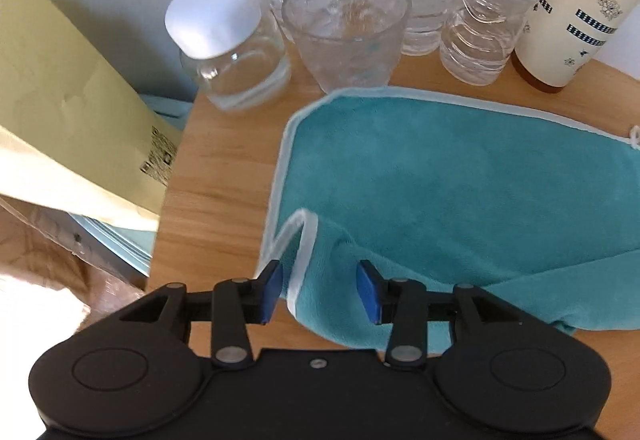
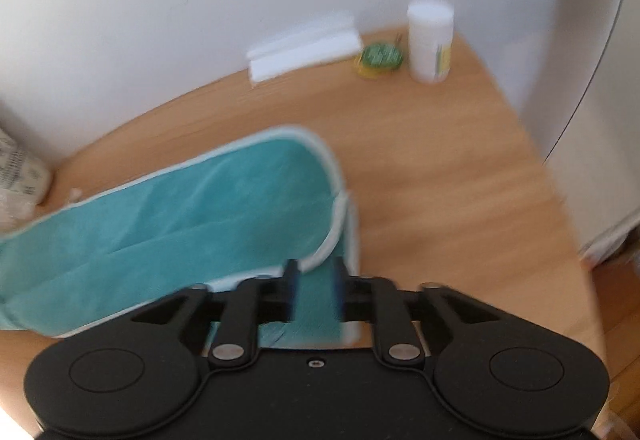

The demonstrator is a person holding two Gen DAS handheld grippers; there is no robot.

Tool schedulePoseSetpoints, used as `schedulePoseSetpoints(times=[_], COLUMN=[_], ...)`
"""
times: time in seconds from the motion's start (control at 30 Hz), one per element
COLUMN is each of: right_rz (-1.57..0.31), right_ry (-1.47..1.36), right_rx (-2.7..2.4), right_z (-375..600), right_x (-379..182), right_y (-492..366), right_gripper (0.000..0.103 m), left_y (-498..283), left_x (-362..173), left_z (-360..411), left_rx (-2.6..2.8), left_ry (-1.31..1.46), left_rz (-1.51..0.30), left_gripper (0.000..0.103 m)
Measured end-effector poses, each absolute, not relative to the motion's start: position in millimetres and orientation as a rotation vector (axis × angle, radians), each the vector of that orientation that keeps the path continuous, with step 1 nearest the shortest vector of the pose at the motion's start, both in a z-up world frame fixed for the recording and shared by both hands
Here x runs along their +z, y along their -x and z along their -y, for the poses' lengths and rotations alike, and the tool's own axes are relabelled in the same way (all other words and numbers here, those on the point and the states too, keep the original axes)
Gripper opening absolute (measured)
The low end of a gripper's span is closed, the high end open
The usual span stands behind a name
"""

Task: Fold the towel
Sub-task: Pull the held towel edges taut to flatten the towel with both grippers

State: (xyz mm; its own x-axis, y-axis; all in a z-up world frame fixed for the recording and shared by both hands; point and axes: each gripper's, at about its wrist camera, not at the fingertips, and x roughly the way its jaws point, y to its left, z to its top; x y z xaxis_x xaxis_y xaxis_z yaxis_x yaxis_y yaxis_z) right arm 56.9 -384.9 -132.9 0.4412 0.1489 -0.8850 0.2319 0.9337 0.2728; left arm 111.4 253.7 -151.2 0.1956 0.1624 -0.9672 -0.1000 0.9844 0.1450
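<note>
Wood table (image 1: 224, 160), teal towel (image 1: 460, 180), bottles (image 1: 480, 32) behind, L jaws apart, R jaws gripping towel.

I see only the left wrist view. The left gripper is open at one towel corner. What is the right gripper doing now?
Observer: The right gripper has teal towel cloth between its narrowly spaced fingers; the picture is blurred, so I cannot confirm a firm grip.
Operator: Is the table free on that side?
Observer: Mostly bare wood beside the towel. A white bottle and a small green tin stand far back by the wall.
Operator: Anything else there?
Observer: A white folded paper lies against the wall, left of the tin, apart from the towel.
</note>
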Motion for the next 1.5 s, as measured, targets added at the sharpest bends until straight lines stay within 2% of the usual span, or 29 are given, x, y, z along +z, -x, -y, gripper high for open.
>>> schedulePoseSetpoints(times=[0.2,0.3,0.47,0.5,0.57,0.6,0.7,0.77,0.83,0.93,1.3,1.5], right_rz=[-1.090,-1.096,-1.080,-1.082,-1.098,-1.107,-1.093,-1.078,-1.060,-1.027,-0.953,-0.819], right_ry=[-0.481,-0.510,-0.544,-0.545,-0.530,-0.523,-0.555,-0.554,-0.551,-0.534,-0.613,-0.744], right_rx=[-0.100,-0.102,-0.097,-0.085,-0.083,-0.081,-0.095,-0.096,-0.094,-0.076,-0.037,-0.045], right_z=[388.0,385.0,383.9,382.8,380.5,379.3,383.4,384.4,384.2,384.8,392.6,406.9], right_x=[-145.2,-151.3,-153.5,-153.3,-155.7,-156.9,-157.3,-151.6,-144.0,-123.8,-64.0,-23.2], right_y=[-62.3,-75.2,-84.2,-85.0,-86.9,-87.8,-88.4,-87.1,-83.2,-69.9,4.8,39.7], right_gripper=[0.043,0.043,0.043,0.041,0.026,0.011,0.003,0.003,0.003,0.003,0.002,0.002], left_y=[-98.2,-94.3,-96.2,-96.0,-95.8,-95.7,-98.9,-101.7,-103.0,-100.3,-54.3,-30.8], left_x=[-156.4,-153.9,-156.1,-156.8,-159.0,-160.2,-162.8,-164.4,-163.6,-160.4,-141.4,-123.9], left_z=[-248.1,-247.4,-252.3,-252.6,-254.4,-255.4,-253.6,-251.1,-248.7,-247.7,-272.6,-274.0], left_rx=[0.135,0.119,0.130,0.126,0.126,0.126,0.139,0.147,0.163,0.172,0.190,0.163], left_ry=[-0.022,0.010,0.046,0.048,0.076,0.092,0.130,0.122,0.094,0.062,0.024,-0.019], left_rz=[-1.405,-1.407,-1.403,-1.401,-1.401,-1.401,-1.398,-1.387,-1.383,-1.379,-1.348,-1.316], left_gripper=[0.043,0.048,0.048,0.048,0.048,0.048,0.047,0.040,0.023,0.010,0.009,0.009])
